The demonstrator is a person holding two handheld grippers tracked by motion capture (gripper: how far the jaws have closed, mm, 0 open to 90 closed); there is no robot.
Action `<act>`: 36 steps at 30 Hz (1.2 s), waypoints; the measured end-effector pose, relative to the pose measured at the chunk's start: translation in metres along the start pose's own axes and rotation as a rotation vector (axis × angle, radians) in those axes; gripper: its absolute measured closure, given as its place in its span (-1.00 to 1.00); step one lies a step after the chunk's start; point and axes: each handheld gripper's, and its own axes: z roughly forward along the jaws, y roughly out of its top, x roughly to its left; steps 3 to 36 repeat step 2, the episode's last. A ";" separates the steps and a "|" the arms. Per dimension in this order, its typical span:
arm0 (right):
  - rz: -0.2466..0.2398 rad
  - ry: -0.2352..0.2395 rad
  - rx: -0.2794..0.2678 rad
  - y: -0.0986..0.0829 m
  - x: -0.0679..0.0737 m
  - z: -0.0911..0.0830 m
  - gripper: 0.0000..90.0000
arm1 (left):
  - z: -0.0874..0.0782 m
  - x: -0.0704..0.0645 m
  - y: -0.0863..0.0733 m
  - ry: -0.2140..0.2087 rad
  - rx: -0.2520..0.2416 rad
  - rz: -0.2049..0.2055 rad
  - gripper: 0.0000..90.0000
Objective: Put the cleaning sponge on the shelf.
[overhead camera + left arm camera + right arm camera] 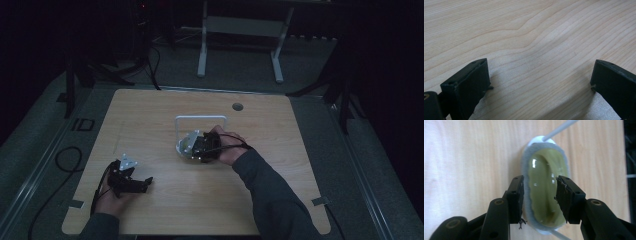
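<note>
An oval, glossy olive-green piece with a grey rim [544,170] sits on a white base between the thin rods of a white wire frame [200,118], at the middle of the wooden table [150,110]. My right gripper [540,180] hovers right over it with its jaws apart. The left jaw stands beside the rim and the right jaw is above the green surface. In the high view the right gripper [199,146] covers part of the green piece [186,144]. My left gripper [145,183] rests low at the table's front left, open wide over bare wood [541,63].
A round cable hole [237,106] lies near the table's far edge. Tape tabs mark the front corners [75,203] [320,201]. A black cable [65,160] loops on the floor at left. A white-legged stand [240,30] is beyond the table in the dark.
</note>
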 end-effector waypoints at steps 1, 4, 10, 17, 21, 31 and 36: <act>0.001 0.013 -0.002 0.000 0.002 -0.001 0.27 | 0.000 0.000 0.000 0.000 0.000 0.000 -0.95; 0.002 0.016 -0.006 -0.001 0.003 -0.001 0.27 | 0.000 0.000 0.000 0.000 0.000 0.000 -0.95; 0.002 0.016 -0.006 -0.001 0.003 -0.001 0.27 | 0.000 0.000 0.000 0.000 0.000 0.000 -0.95; 0.002 0.016 -0.006 -0.001 0.003 -0.001 0.27 | 0.000 0.000 0.000 0.000 0.000 0.000 -0.95; 0.002 0.016 -0.006 -0.001 0.003 -0.001 0.27 | 0.000 0.000 0.000 0.000 0.000 0.000 -0.95; 0.002 0.016 -0.006 -0.001 0.003 -0.001 0.27 | 0.000 0.000 0.000 0.000 0.000 0.000 -0.95; 0.002 0.016 -0.006 -0.001 0.003 -0.001 0.27 | 0.000 0.000 0.000 0.000 0.000 0.000 -0.95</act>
